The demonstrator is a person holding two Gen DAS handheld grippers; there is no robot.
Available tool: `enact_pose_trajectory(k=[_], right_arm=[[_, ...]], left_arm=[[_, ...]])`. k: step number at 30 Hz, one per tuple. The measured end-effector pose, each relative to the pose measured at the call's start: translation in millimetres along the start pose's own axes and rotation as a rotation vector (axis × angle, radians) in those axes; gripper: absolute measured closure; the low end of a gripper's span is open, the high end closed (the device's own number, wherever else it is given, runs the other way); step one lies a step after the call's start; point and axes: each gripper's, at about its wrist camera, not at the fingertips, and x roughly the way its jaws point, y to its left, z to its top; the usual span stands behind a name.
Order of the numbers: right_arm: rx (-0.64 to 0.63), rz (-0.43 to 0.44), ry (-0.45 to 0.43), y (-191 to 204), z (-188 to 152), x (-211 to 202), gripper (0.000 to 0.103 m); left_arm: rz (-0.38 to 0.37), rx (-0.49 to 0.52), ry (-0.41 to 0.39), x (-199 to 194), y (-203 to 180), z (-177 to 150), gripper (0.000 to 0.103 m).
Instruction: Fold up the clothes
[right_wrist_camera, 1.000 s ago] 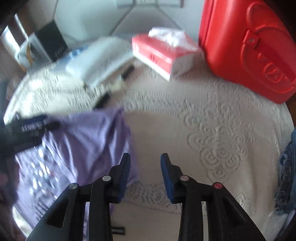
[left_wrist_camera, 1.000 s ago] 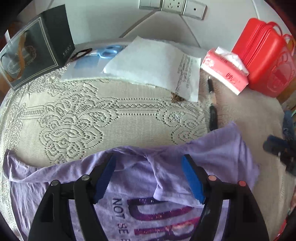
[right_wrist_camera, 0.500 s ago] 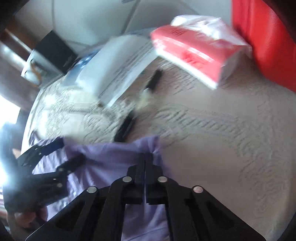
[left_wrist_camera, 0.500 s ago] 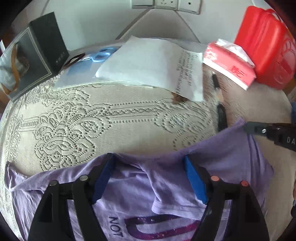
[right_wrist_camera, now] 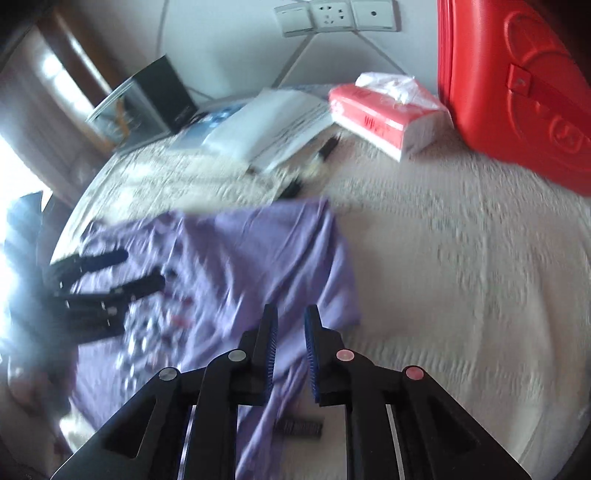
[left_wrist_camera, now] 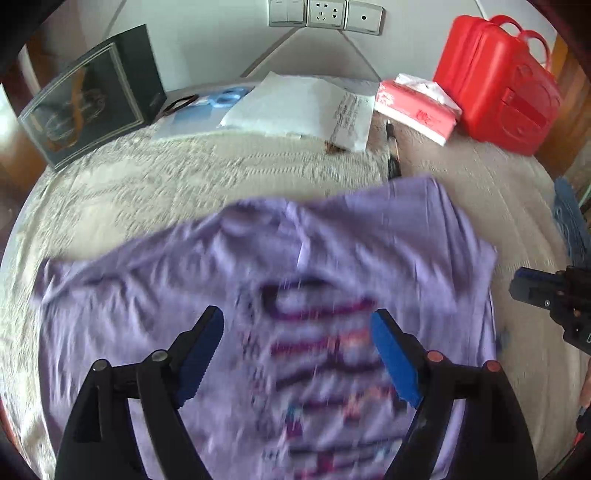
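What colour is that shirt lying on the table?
The shirt is light purple, with darker purple printed lettering on its front. It shows best in the left wrist view.

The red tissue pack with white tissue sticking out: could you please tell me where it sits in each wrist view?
Left wrist view: the red tissue pack lies upper right, left of the red plastic case.
Right wrist view: the pack lies upper centre-right, again left of the case.
Shared landmark: the white wall sockets at top centre.

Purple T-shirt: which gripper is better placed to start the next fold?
Left, probably. The left gripper hangs wide open over the purple T-shirt; the right gripper, jaws opening, sits at its edge.
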Motion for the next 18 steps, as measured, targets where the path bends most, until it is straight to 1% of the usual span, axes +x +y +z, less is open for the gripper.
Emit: enact_pose_trajectory(k=[3, 5, 6, 8, 10, 12, 13, 15, 18], right_arm=[[-0.017, 0.007, 0.034, 13, -43, -17, 0.081], [-0.016, 0.023, 0.062, 21, -74, -23, 0.068], [-0.018, 0.029, 0.073, 21, -88, -27, 0.065], [-0.022, 0.050, 0.089, 25, -113, -34, 0.065], [-0.022, 0.087, 0.097, 32, -130, -36, 0.065], [-0.019, 0.120, 0.102, 39, -144, -38, 0.070], [-0.015, 0.125, 0.104, 43, -149, -38, 0.076], [-0.003, 0.126, 0.101, 50, -159, -39, 0.078], [0.025, 0.119, 0.081, 60, -176, -43, 0.079]], left_arm=[[0.021, -0.052, 0.023, -23, 25, -47, 0.021], [0.050, -0.096, 0.041, -37, 48, -79, 0.021], [0.076, -0.128, 0.052, -44, 63, -97, 0.021], [0.134, -0.204, 0.078, -56, 100, -131, 0.021], [0.191, -0.302, 0.094, -70, 141, -161, 0.021], [0.238, -0.402, 0.085, -83, 183, -186, 0.021], [0.255, -0.441, 0.081, -88, 202, -196, 0.021], [0.272, -0.480, 0.080, -89, 234, -210, 0.021], [0.273, -0.461, 0.095, -82, 263, -220, 0.021]])
